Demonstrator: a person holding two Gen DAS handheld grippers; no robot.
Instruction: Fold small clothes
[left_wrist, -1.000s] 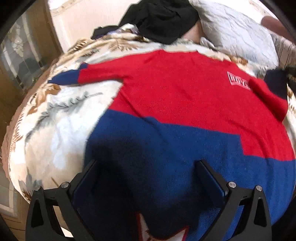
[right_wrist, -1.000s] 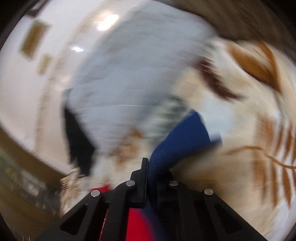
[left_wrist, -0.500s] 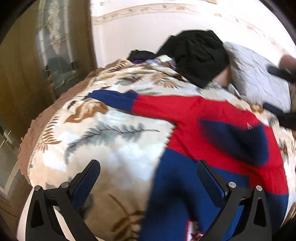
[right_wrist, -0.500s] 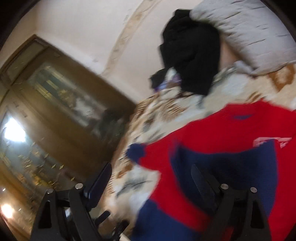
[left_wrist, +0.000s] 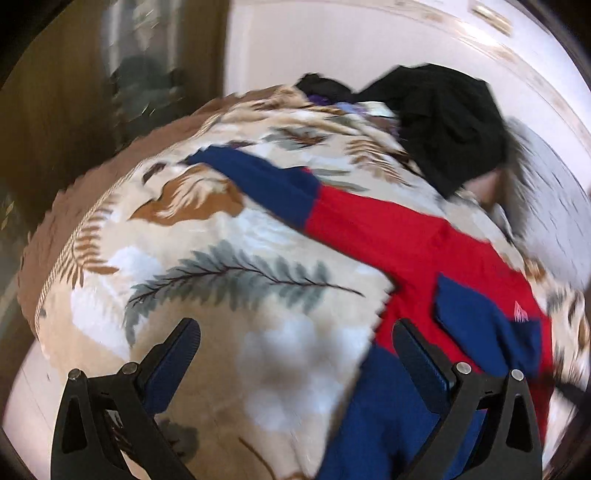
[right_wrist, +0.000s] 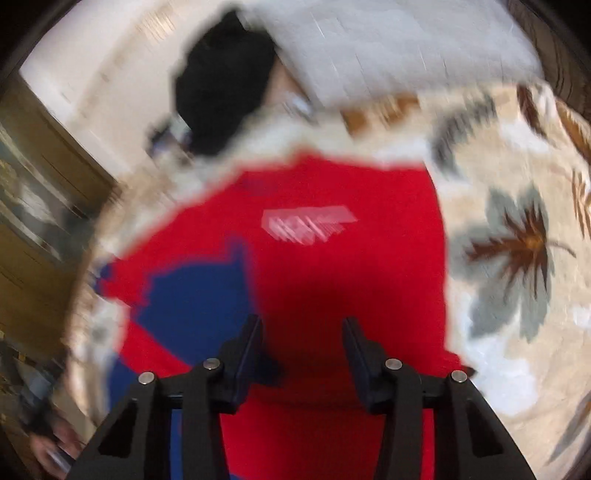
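A red and blue sweater lies flat on a leaf-print blanket. One sleeve is folded across its body, its blue cuff on the red chest; the other sleeve stretches out to the far left. My left gripper is open and empty above the blanket, just left of the sweater's body. My right gripper is open and empty, low over the red chest, below the white logo. The right view is blurred.
A black garment and a grey pillow lie at the head of the bed. A wooden cabinet with glass stands to the left. The blanket's brown edge marks the bed's left side.
My right gripper let go of the blue sleeve cuff, which now lies folded on the chest, and opened. My left gripper swung left, off the sweater's body and over the blanket.
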